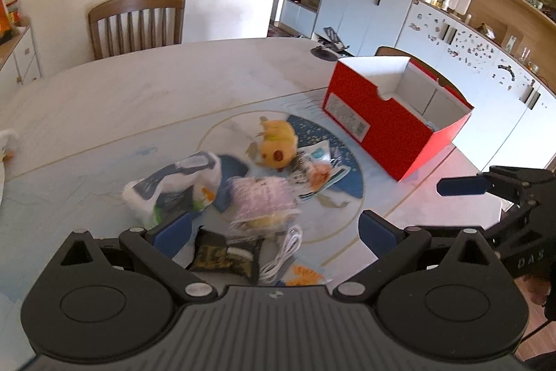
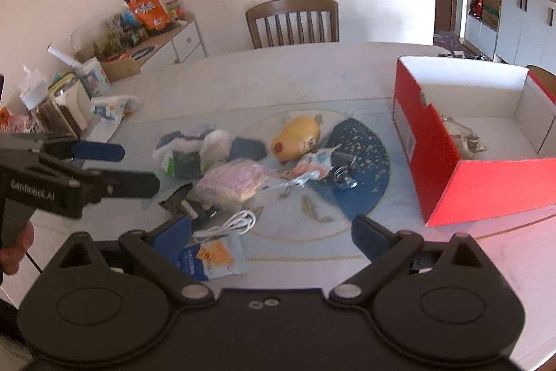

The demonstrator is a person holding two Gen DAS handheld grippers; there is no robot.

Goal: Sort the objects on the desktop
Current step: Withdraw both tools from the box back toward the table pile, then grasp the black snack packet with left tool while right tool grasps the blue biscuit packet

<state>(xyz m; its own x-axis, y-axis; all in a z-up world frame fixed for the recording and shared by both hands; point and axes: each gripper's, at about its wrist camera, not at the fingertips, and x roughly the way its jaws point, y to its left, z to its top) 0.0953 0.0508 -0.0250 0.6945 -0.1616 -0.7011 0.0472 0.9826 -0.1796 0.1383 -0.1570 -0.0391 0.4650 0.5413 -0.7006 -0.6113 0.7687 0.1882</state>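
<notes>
The left gripper point(image 1: 272, 228) hangs over the near edge of the worktop point(image 1: 139, 86) with its jaws spread wide and nothing between them. Below and between the jaws lie a pink-wrapped bun point(image 1: 262, 202), a dark sachet point(image 1: 224, 256) and a coiled white cable point(image 1: 281, 258); the white plastic bag point(image 1: 173, 186) sits just beyond the left jaw. The wrapper print is too blurred to read. The right gripper point(image 2: 271, 228) is likewise spread wide and empty, the cable point(image 2: 229, 223) and an orange-and-blue packet point(image 2: 212, 258) just inside its left jaw. Mid-worktop lie a yellow plush toy point(image 2: 297, 138) and a crumpled snack wrapper point(image 2: 309, 167). Toward the right edge stands the open red box point(image 2: 486, 183), holding what looks like crinkled foil point(image 2: 462, 136). The left gripper's body reads "GenRobot.AI".
</notes>
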